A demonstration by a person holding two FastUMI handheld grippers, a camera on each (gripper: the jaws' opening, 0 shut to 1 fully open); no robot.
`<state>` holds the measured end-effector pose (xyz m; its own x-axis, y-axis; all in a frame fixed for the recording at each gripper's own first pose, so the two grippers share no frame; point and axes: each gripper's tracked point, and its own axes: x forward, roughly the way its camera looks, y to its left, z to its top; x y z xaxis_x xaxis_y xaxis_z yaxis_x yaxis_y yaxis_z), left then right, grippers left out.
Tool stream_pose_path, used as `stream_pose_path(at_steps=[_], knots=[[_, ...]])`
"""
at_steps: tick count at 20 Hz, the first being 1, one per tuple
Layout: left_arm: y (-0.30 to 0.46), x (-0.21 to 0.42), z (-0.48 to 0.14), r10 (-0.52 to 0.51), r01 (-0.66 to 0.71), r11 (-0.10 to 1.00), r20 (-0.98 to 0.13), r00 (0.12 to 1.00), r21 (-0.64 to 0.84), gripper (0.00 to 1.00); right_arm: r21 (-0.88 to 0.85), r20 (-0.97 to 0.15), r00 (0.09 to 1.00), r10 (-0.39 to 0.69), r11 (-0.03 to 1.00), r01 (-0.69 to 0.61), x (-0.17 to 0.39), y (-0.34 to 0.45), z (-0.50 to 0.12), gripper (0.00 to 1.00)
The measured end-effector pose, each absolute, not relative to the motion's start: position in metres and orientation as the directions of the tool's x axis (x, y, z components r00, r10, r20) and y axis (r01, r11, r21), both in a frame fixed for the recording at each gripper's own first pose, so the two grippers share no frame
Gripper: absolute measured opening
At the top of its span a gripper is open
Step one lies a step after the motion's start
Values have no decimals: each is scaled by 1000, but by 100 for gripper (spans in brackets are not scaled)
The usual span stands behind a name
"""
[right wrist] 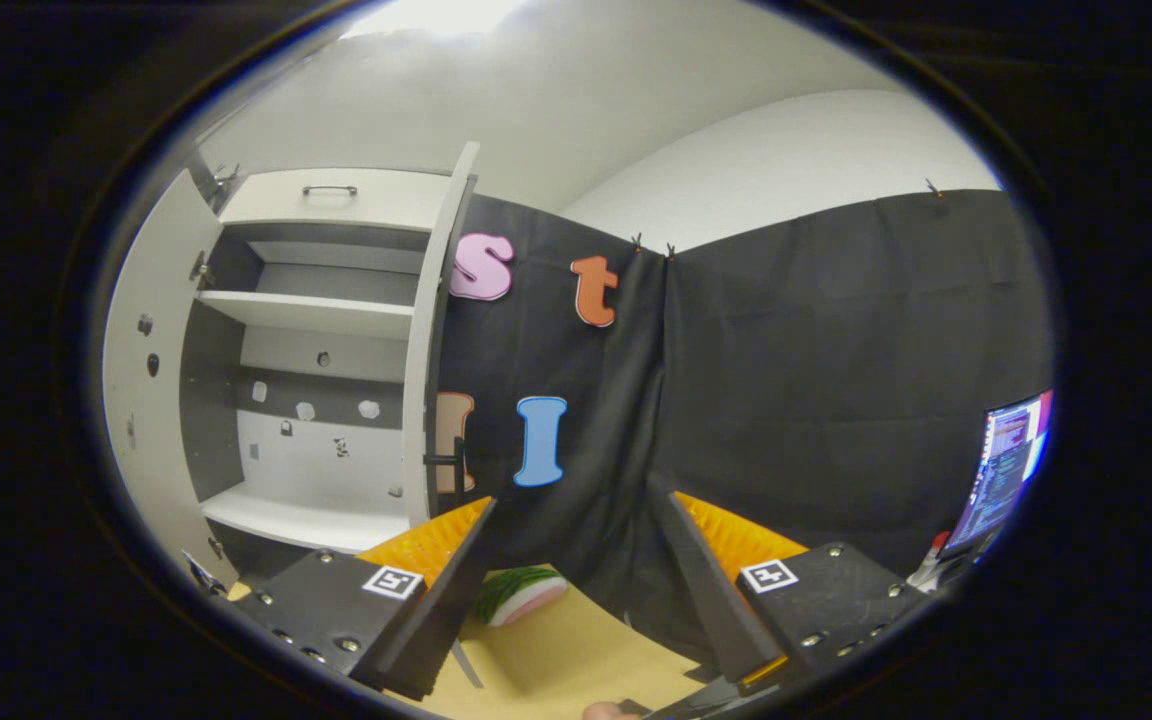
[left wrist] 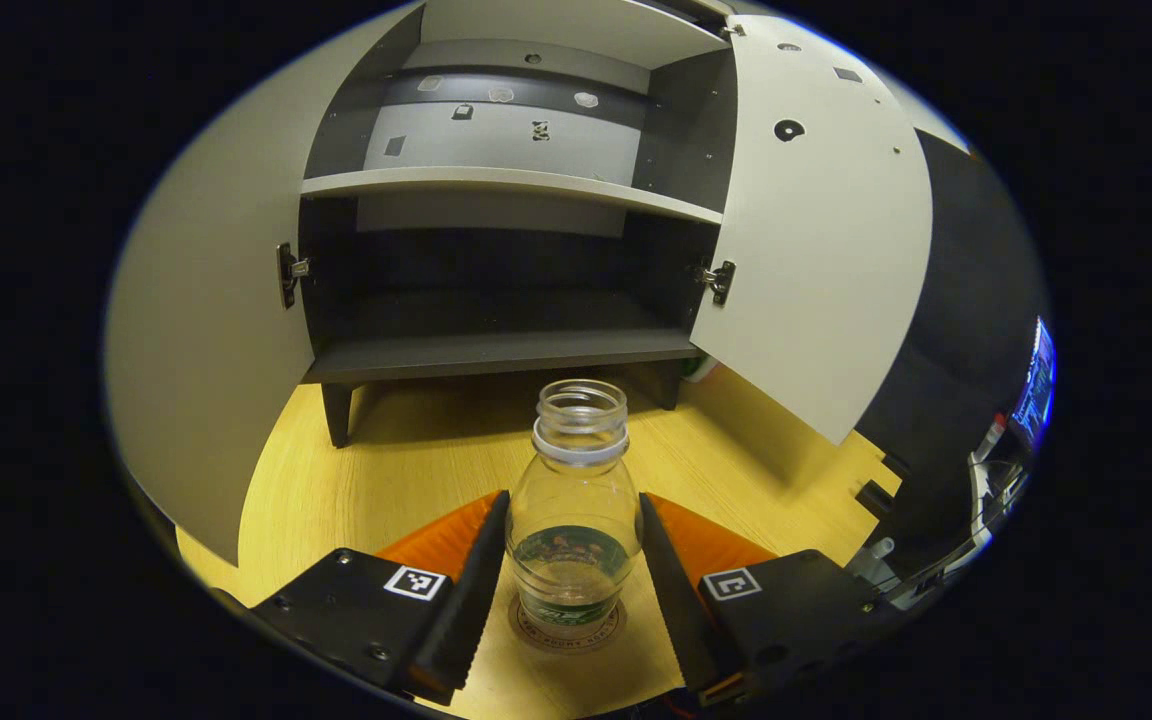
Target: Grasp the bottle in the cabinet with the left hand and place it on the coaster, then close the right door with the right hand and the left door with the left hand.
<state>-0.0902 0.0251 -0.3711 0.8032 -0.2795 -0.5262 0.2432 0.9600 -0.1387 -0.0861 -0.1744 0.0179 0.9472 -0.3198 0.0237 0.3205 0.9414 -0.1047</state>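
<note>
**Ana:** Left gripper [left wrist: 574, 560] first: its fingers flank the clear, uncapped plastic bottle [left wrist: 576, 500], but I see a sliver of gap on each side, so I read the jaws as parted, not pressing.

**Ben:** And the bottle itself?

**Ana:** Upright, long axis vertical, its base on the round dark printed coaster [left wrist: 568, 628] lying on the yellow wooden tabletop [left wrist: 356, 490]. From the left gripper view it sits dead ahead at twelve o'clock, between the fingers. I'd judge the placing done or nearly so.

**Ben:** So the doors come next. Where's the right gripper [right wrist: 576, 590]?

**Ana:** Jaws wide apart, holding nothing, aimed at the black cloth wall. In the right gripper view the white two-door cabinet [right wrist: 316, 330] with grey interior lies toward ten o'clock. The pale right door [right wrist: 436, 330] shows nearly edge-on there, at about eleven o'clock, nearer than the rest of the cabinet.

**Ben:** That's the relation that matters?

**Ana:** I think so. The right door's tall axis runs vertically and it swings outward toward that gripper, so the right hand is the closer one and would have to turn left to push it. In the left gripper view the same door [left wrist: 816, 250] stands at two o'clock, and the left door [left wrist: 206, 340] at nine o'clock, both fully open.

**Ben:** Any hazard?

**Ana:** Backing the left gripper away could nudge the light, empty-looking bottle.
</note>
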Motion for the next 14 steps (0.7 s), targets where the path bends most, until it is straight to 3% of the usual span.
stream_pose_path(at_steps=[9, 12, 13, 14], knots=[[29, -105, -371, -281, 238, 960, -559, 780, -149, 80, -90, -3, 953, -303, 949, 301, -78, -169, 6, 96], [24, -110, -374, -303, 247, 953, -573, 762, -175, 83, -88, -5, 955, -297, 951, 296, -77, -167, 5, 96], [22, -111, -373, -306, 245, 952, -574, 759, -183, 88, -88, -6, 955, -297, 951, 295, -77, -167, 4, 96], [21, -111, -374, -308, 244, 951, -573, 759, -189, 84, -88, -8, 955, -295, 952, 293, -76, -167, 3, 96]])
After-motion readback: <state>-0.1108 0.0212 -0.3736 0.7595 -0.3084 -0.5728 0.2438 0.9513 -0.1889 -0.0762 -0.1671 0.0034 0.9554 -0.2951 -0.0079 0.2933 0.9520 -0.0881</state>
